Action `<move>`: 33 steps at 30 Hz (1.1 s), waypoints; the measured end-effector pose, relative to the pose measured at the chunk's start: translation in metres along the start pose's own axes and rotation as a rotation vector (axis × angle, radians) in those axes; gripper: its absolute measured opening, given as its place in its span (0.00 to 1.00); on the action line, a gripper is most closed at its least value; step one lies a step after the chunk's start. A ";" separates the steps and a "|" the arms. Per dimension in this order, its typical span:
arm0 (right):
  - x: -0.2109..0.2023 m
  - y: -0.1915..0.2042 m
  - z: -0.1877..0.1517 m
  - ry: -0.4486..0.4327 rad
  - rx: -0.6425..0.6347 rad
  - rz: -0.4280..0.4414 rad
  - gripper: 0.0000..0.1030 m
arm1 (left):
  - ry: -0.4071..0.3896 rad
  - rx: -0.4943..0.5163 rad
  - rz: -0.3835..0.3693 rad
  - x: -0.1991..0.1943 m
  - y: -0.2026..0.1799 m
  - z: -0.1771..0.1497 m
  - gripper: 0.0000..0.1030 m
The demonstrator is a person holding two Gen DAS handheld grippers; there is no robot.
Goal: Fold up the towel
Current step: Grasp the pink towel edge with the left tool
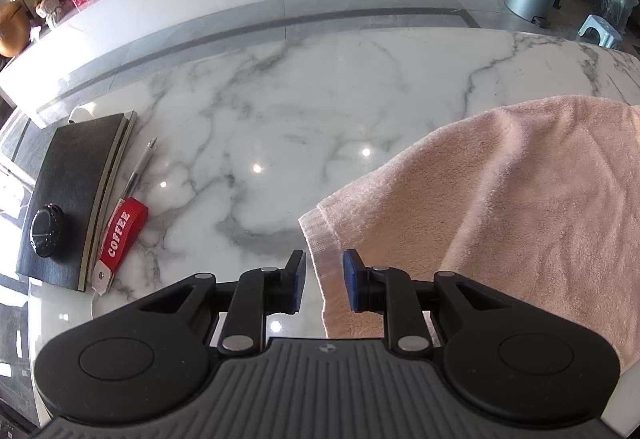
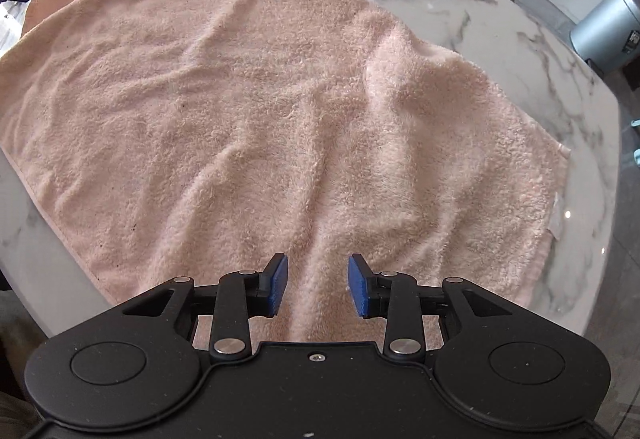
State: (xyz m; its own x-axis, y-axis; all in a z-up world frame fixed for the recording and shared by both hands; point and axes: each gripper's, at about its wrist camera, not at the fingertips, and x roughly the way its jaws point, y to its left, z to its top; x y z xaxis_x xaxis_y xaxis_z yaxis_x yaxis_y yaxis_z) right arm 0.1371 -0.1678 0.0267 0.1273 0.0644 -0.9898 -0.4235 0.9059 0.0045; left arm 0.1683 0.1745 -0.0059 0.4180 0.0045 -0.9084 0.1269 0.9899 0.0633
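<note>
Pink towel [image 2: 280, 111] lies spread on the marble table [image 1: 280, 111], rumpled, single layer as far as we can see. No fold made yet, in our judgement; the whole task is left.

Left gripper [image 1: 324, 281]: tongs apart, straddling the towel's hemmed edge near its left corner [image 1: 316, 223]. The hem runs between the blue pads; no pad is pressing it yet.

Right gripper [image 2: 317, 285]: tongs apart, over the towel's near edge, cloth showing between and below the pads. Touching or just above, we cannot tell.

Edges: in the right wrist view the towel's right hem [image 2: 556, 199] sits near the table's rounded rim at 3 o'clock. The near edge appears to reach the table's near rim at 6 o'clock.

Open room: bare marble from 10 to 1 o'clock in the left wrist view, good for carrying a fold across. Clutter at 8 to 9 o'clock: black notebook [image 1: 76, 191] with a round dark object [image 1: 47, 232] on it, pen [image 1: 140, 167], red coffee sachet [image 1: 122, 233]. All well apart from the towel.
</note>
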 end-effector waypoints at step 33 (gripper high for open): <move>0.003 -0.169 0.051 -0.044 0.388 -0.176 0.31 | -0.184 0.116 -0.064 -0.060 -0.024 0.042 0.12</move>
State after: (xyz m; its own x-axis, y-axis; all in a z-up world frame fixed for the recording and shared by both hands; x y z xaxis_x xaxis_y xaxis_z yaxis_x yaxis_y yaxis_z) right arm 0.2542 -0.2990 0.0305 0.2095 -0.0946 -0.9732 -0.0241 0.9945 -0.1018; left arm 0.1780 0.1445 0.0645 0.5611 -0.0946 -0.8224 0.2570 0.9643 0.0644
